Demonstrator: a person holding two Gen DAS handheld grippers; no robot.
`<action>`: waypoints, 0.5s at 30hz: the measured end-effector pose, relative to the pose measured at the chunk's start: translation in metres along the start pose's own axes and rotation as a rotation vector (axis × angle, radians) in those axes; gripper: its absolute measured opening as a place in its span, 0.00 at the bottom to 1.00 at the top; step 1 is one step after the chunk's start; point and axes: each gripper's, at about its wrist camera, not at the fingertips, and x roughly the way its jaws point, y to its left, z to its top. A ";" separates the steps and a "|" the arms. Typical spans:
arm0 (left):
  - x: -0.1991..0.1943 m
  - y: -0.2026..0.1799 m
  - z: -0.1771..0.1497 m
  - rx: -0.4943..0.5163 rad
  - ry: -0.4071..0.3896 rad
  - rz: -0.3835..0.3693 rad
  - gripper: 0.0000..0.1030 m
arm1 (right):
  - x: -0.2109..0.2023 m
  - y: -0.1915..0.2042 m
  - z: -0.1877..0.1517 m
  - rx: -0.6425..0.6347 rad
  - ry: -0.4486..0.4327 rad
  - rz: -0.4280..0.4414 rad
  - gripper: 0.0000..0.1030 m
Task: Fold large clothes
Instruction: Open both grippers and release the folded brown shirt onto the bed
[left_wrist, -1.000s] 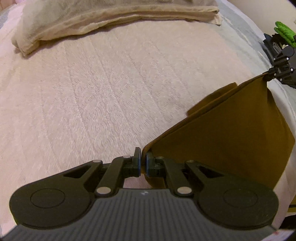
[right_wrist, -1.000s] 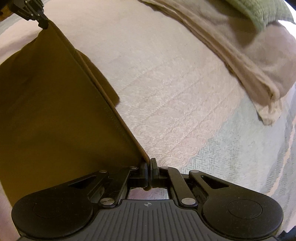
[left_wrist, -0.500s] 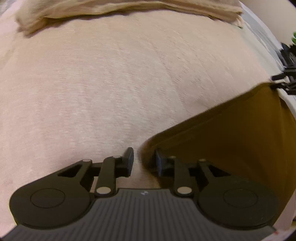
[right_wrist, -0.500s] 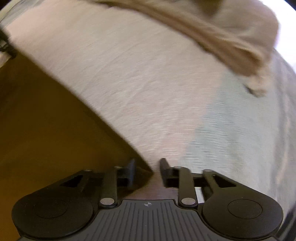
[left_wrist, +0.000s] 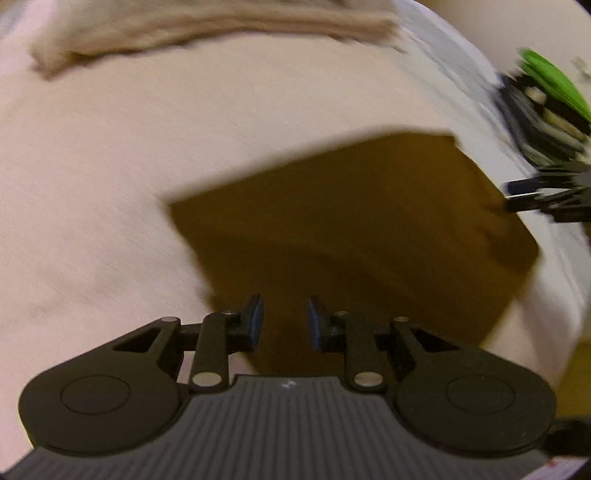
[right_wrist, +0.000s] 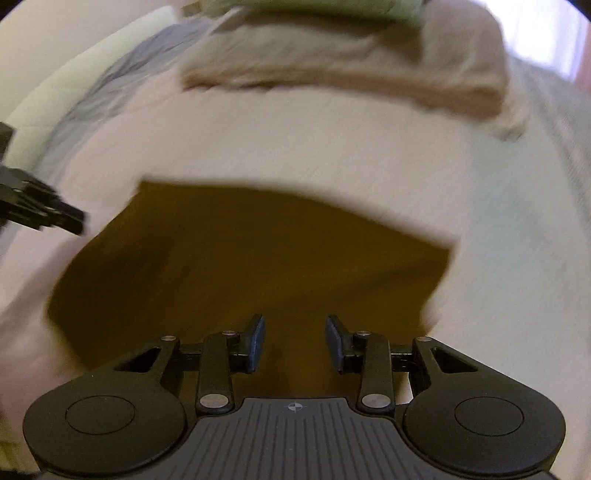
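The soft, limp mustard-brown folded garment (left_wrist: 351, 236) is laid flat on the pale quilted bed cover (left_wrist: 110, 184). Left gripper (left_wrist: 284, 319) and right gripper (right_wrist: 294, 341) are released, jaws parted, nothing held. Hemmed corners should be pinched.

The garment (left_wrist: 343, 229) is a plain mustard-brown cloth, folded into a flat, roughly four-sided panel with straight edges and squared corners. It lies spread on the pale pink bedspread (left_wrist: 110, 177), free of both grippers, well short of the beige blanket (right_wrist: 332, 62) heaped at the bedspread's far end.
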 end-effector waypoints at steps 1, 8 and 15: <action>0.006 -0.009 -0.012 0.013 0.015 -0.009 0.20 | 0.002 0.007 -0.013 0.007 0.014 0.017 0.32; 0.027 -0.004 -0.071 0.012 0.082 0.088 0.18 | -0.001 -0.016 -0.082 0.023 0.049 -0.004 0.32; -0.010 0.002 -0.084 0.025 0.069 0.176 0.18 | -0.033 -0.026 -0.086 0.071 0.019 -0.136 0.32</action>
